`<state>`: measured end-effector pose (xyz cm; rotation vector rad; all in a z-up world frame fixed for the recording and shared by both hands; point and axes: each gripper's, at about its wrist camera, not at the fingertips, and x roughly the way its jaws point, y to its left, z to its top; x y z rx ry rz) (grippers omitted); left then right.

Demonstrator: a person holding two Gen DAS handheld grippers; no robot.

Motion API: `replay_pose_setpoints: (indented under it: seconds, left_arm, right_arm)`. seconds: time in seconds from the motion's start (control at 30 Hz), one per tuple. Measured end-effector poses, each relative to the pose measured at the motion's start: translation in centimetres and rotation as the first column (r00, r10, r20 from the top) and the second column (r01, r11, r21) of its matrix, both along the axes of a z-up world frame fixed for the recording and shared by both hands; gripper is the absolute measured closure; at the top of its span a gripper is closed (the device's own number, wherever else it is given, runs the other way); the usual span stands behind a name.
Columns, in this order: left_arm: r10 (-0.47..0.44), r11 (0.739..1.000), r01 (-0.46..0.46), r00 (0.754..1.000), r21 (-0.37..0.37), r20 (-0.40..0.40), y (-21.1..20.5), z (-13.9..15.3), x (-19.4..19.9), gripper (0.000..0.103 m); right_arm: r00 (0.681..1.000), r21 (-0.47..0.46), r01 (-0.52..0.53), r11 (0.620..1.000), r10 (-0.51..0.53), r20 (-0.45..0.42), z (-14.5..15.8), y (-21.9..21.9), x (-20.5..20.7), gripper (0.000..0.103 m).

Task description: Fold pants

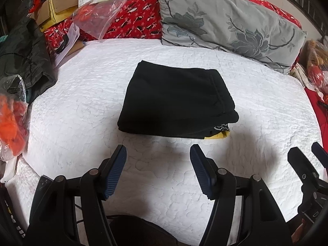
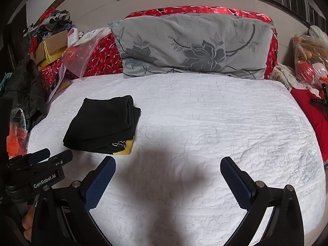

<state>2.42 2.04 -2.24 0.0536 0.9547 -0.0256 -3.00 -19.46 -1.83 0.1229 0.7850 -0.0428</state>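
Black pants (image 1: pixel 176 100) lie folded into a compact rectangle on the white quilted bed (image 1: pixel 82 94), a yellow patch showing at the near right corner. In the right wrist view the folded pants (image 2: pixel 102 124) sit at the left. My left gripper (image 1: pixel 158 150) hovers just short of the pants' near edge, open, with nothing between its blue pads. My right gripper (image 2: pixel 168 162) is open over bare quilt to the right of the pants, holding nothing. The right gripper's black fingers (image 1: pixel 301 164) show at the left wrist view's right edge, and the left gripper (image 2: pixel 41 157) shows at the right wrist view's lower left.
A grey floral pillow (image 2: pixel 192 47) leans on a red patterned quilt (image 1: pixel 139 16) at the head of the bed. Boxes, plastic bags (image 1: pixel 96 14) and dark clothes (image 1: pixel 22 55) pile up on the left. Bagged toys (image 2: pixel 309 61) sit at the right.
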Motion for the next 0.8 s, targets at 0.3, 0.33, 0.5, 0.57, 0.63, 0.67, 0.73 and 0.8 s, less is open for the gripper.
replay_pose_setpoints:
  seconds: [0.3, 0.33, 0.5, 0.57, 0.63, 0.67, 0.73, 0.8]
  left_arm:
    - [-0.013, 1.000, 0.012, 1.000, 0.002, 0.024, -0.45, 0.82, -0.15, 0.039]
    - [-0.013, 1.000, 0.013, 1.000, 0.001, 0.020, -0.48, 0.81, -0.13, 0.039]
    - [0.002, 1.000, -0.002, 1.000, 0.006, 0.020, -0.35, 0.87, -0.06, 0.039]
    - [0.007, 1.000, -0.007, 1.000, 0.006, 0.019, -0.27, 0.92, -0.09, 0.039]
    - [0.009, 1.000, -0.009, 1.000, 0.007, 0.018, -0.28, 0.92, -0.13, 0.039]
    - [0.009, 1.000, -0.010, 1.000, 0.008, 0.018, -0.29, 0.91, -0.14, 0.039]
    - [0.010, 1.000, -0.010, 1.000, 0.009, 0.018, -0.31, 0.89, -0.15, 0.039]
    - [0.010, 1.000, -0.010, 1.000, 0.010, 0.017, -0.31, 0.88, -0.16, 0.039]
  right_arm:
    - [1.000, 0.002, 0.007, 1.000, -0.007, -0.002, -0.08, -0.19, 0.08, 0.000]
    - [1.000, 0.003, 0.008, 1.000, -0.008, -0.002, -0.09, -0.22, 0.07, 0.000]
    - [1.000, 0.002, 0.008, 1.000, -0.008, -0.008, -0.18, -0.31, 0.11, 0.000]
    - [1.000, 0.003, 0.010, 1.000, -0.010, -0.008, -0.14, -0.35, 0.09, 0.000]
    - [1.000, 0.004, 0.012, 1.000, -0.012, -0.005, -0.07, -0.41, 0.03, 0.000]
    - [1.000, 0.004, 0.012, 1.000, -0.012, -0.005, -0.05, -0.38, 0.01, 0.000]
    - [1.000, 0.004, 0.012, 1.000, -0.012, -0.004, 0.00, -0.39, 0.01, 0.000]
    - [1.000, 0.001, 0.011, 1.000, -0.011, -0.003, 0.03, -0.34, 0.03, 0.000]
